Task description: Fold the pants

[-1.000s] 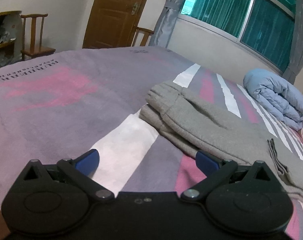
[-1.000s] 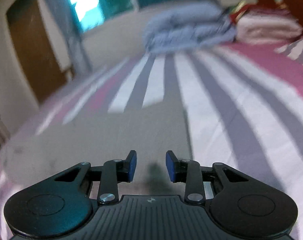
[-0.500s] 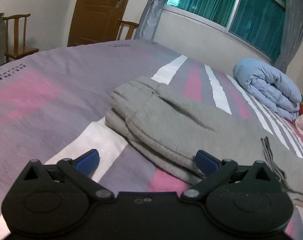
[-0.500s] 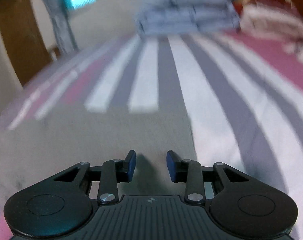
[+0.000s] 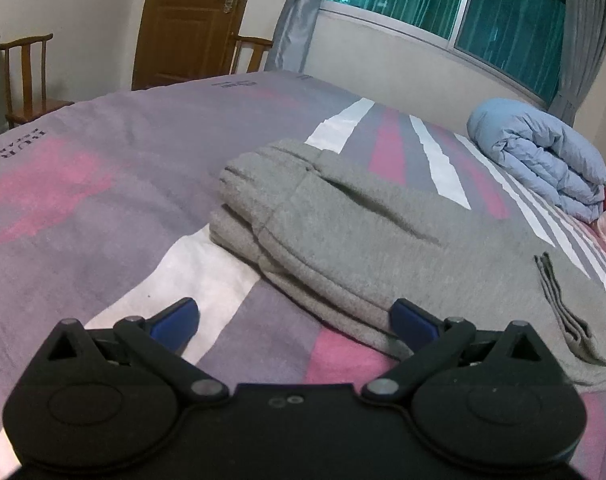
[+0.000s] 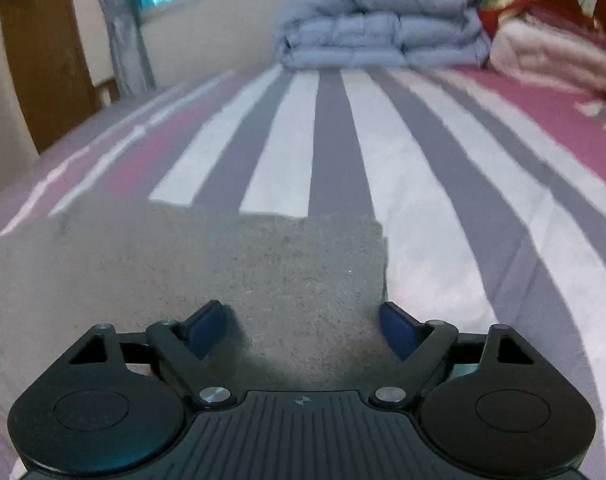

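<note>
Left wrist view shows the grey pants [image 5: 343, 240] lying on the striped bed [image 5: 103, 184], legs seemingly doubled lengthwise; further folding likely remains. The left gripper [image 5: 293, 318] and right gripper [image 6: 303, 326] both hover with fingers apart, empty

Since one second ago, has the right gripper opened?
Yes. The right gripper now has its fingers spread wide over the grey pants; earlier they were nearly together.

Both wrist cameras are looking low across the bed [image 5: 83, 208], close to the gray pants [image 5: 363, 232], sharing the blue folded duvet [image 6: 379, 24] at 12 to 2 o'clock.
</note>
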The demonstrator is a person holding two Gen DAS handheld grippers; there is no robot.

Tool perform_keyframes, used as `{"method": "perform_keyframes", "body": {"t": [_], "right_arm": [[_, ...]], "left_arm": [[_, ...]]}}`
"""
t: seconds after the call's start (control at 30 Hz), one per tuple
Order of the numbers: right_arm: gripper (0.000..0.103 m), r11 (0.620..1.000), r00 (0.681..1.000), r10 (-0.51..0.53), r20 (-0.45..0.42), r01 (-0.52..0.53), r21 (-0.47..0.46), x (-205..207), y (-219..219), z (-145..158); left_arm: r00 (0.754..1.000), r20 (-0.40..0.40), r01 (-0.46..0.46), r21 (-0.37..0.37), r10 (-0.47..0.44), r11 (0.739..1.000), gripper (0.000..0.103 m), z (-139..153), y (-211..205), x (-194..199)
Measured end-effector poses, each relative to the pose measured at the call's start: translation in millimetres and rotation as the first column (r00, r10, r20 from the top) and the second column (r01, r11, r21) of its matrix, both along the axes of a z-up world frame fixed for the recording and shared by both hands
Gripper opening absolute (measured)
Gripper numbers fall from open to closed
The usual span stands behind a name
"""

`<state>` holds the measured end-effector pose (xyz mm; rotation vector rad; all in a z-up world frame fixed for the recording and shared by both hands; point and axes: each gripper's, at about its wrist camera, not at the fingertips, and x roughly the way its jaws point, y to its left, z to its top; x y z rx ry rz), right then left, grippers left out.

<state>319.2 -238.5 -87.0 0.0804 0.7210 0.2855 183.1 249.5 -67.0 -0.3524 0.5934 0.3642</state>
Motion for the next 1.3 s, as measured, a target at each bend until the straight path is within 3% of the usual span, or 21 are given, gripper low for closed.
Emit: {"method": "perform_keyframes", "body": {"t": [0.1, 0.23, 0.37, 0.47, 0.5, 0.6, 0.67, 0.73, 0.8, 0.83, 0.93, 1.0, 1.03, 1.1, 1.2, 1.3], "right_arm": [[0.084, 0.998, 0.998, -0.005, 0.065, 0.002, 0.057, -19.5, -9.6, 17.9], [0.084, 0.999, 0.991, 0.025, 0.13, -0.032, 0.044, -55.5, -22.1, 24.9], [0.084, 1.0, 0.982, -0.005, 0.186, 0.003, 0.014, -101.1, -37.6, 23.7], [0.084, 0.997, 0.978, -0.054, 0.202, 0.044, 0.056, -117.9, -45.5, 28.0], [0.084, 0.996, 0.976, -0.032, 0.217, 0.014, 0.084, -124.2, -44.2, 31.0], [0.084, 0.988, 0.975, 0.086, 0.203, -0.11, 0.11, -126.3, -22.6, 35.7], [0.084, 0.981, 0.965, 0.159, 0.21, -0.178, 0.074, -126.3, 1.0, 31.5], [0.084, 0.987, 0.973, 0.153, 0.175, -0.16, 0.026, -119.0, 19.7, 20.1], [0.085, 0.993, 0.992, 0.116, 0.048, -0.115, -0.014, -101.8, 31.1, -1.2], [0.085, 0.994, 0.992, 0.11, 0.054, -0.109, -0.015, -103.2, 33.9, -0.1], [0.085, 0.992, 0.983, 0.109, 0.145, -0.117, 0.047, -117.9, 35.8, 20.2], [0.085, 0.992, 0.965, 0.12, 0.232, -0.128, 0.02, -126.5, 42.2, 28.5], [0.085, 0.991, 0.969, 0.133, 0.208, -0.132, -0.018, -122.5, 48.9, 24.0], [0.085, 0.987, 0.988, 0.15, 0.047, -0.148, -0.059, -105.4, 58.3, 7.2], [0.085, 0.989, 0.975, 0.144, 0.168, -0.147, 0.008, -122.9, 47.4, 25.4], [0.085, 0.986, 0.96, 0.163, 0.227, -0.163, -0.016, -137.7, 41.6, 40.6]], "left_arm": [[1.0, 0.0, 0.001, -0.006, -0.001, 1.0, 0.097, 0.5, 1.0, 1.3], [1.0, 0.006, -0.008, -0.016, 0.008, 1.0, 0.097, 2.2, 0.7, 0.0], [0.999, 0.033, -0.004, -0.071, 0.006, 0.997, 0.097, 4.1, 2.2, -2.5], [0.999, 0.041, -0.005, -0.109, 0.009, 0.994, 0.097, 3.6, 4.2, -2.0], [0.999, 0.038, -0.007, -0.111, 0.012, 0.994, 0.097, 3.2, 4.2, -1.9], [0.999, 0.034, -0.014, -0.116, 0.018, 0.993, 0.097, 2.1, 1.8, -4.1], [0.999, 0.031, -0.013, -0.117, 0.017, 0.993, 0.097, 1.9, -0.8, -6.6], [1.0, 0.028, -0.002, -0.113, 0.006, 0.994, 0.097, 2.6, -1.4, -9.0], [1.0, 0.027, -0.002, -0.118, 0.005, 0.993, 0.097, 3.0, 1.6, -11.4], [1.0, 0.031, -0.002, -0.125, 0.006, 0.992, 0.097, 3.4, 3.4, -12.4], [0.999, 0.043, -0.009, -0.14, 0.015, 0.99, 0.097, 3.2, 7.8, -14.2], [0.998, 0.061, -0.016, -0.169, 0.026, 0.986, 0.097, 2.8, 11.4, -14.4], [0.997, 0.076, -0.012, -0.189, 0.027, 0.982, 0.096, 3.2, 13.7, -15.3], [0.993, 0.115, 0.019, -0.233, 0.008, 0.972, 0.094, 4.3, 18.4, -11.9], [0.986, 0.168, 0.049, -0.316, 0.005, 0.947, 0.08, 0.1, 30.8, -4.2], [0.975, 0.21, 0.047, -0.495, 0.067, 0.868, 0.076, -19.2, 55.1, 3.4]]}}
